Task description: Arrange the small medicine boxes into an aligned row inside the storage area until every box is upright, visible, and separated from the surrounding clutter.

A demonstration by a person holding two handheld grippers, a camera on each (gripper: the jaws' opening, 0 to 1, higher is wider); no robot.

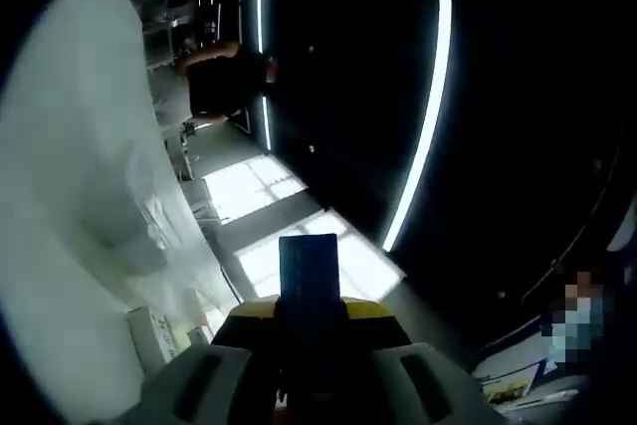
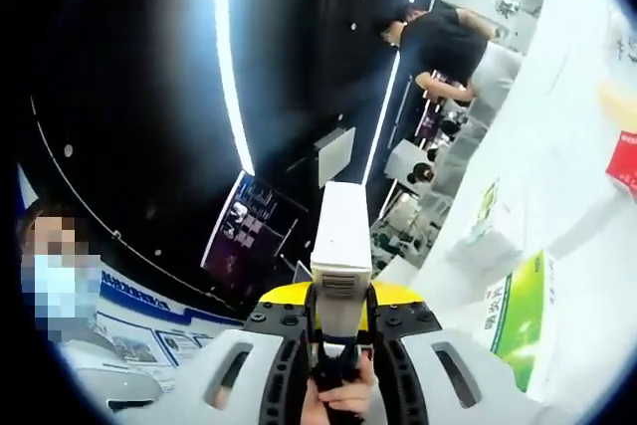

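Your left claw (image 1: 309,345) is closed on a dark blue box (image 1: 309,268), which stands up from between the jaws and points away from you. Your right claw (image 2: 340,340) grips a white box (image 2: 340,231) in the same way, and a fingertip (image 2: 343,395) shows just below it, at the base of the jaws. So both claws carry one medicine box each, and both are lifted: ahead of them you see a dark ceiling with long light strips (image 1: 423,116), not a storage area.

To my judgement the task is in the middle of a carrying step. No aligned row is to be seen, so I cannot tell how many boxes already stand in place. What is left, at least, is to bring these two boxes down, set them upright side by side, and let go.

Beside your right claw, on its right side, a white shelf surface carries a green and white box (image 2: 518,330), a pale box (image 2: 488,221) and, further off, a red box (image 2: 625,161). These lie apart and not in line, so they probably need arranging too. Beside your left claw, low on its left, a small white box (image 1: 154,330) rests on a pale surface. A person in a dark shirt (image 2: 448,42) works far ahead of the right claw.
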